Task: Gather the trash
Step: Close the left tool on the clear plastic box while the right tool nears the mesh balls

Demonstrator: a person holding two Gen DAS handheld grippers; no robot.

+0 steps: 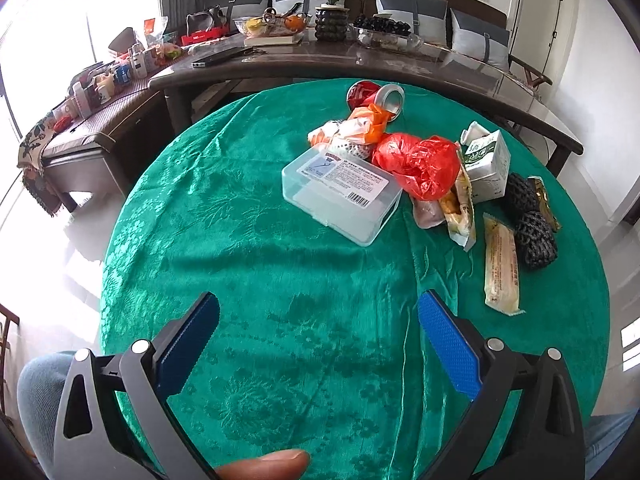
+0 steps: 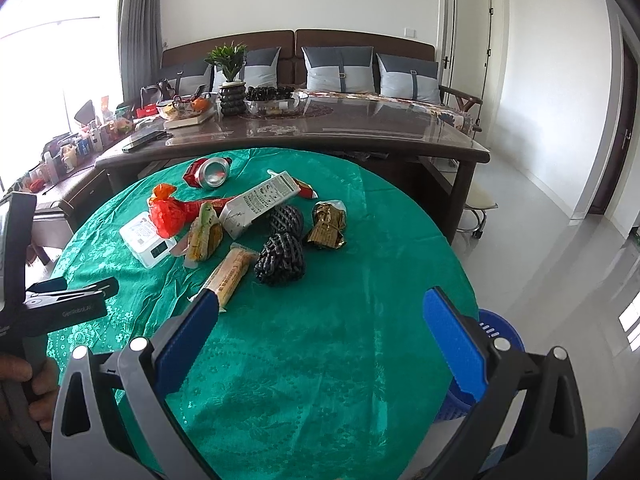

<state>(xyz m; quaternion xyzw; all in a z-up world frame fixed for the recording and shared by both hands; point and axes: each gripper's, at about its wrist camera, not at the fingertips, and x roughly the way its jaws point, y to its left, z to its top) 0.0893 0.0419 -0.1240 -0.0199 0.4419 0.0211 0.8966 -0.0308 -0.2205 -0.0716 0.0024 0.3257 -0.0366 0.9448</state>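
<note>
Hovering above the near, bare part of the green tablecloth [image 1: 256, 264], the left gripper [image 1: 318, 320] had its blue pads spread wide with nothing between them. The right gripper [image 2: 320, 312] was just as wide and empty over the same cloth.

The trash lay heaped on the far half of the table. The left wrist view gave the clearest look at the clear plastic box [image 1: 340, 196] with its barcode label, the red plastic bag [image 1: 420, 166] touching its far corner, and the red can [image 1: 376, 96] lying on its side beyond.

Only the right wrist view showed the gold foil wrapper [image 2: 326, 226] in full, beside two black mesh balls [image 2: 280, 260]; there the milk carton [image 2: 260, 204] lay tilted over the nearer wrappers, and a long snack packet [image 2: 232, 276] reached towards the left pad. That view alone also caught a blue basket [image 2: 500, 332] on the floor by the table's right edge, and the other gripper's body at the left margin.
</note>
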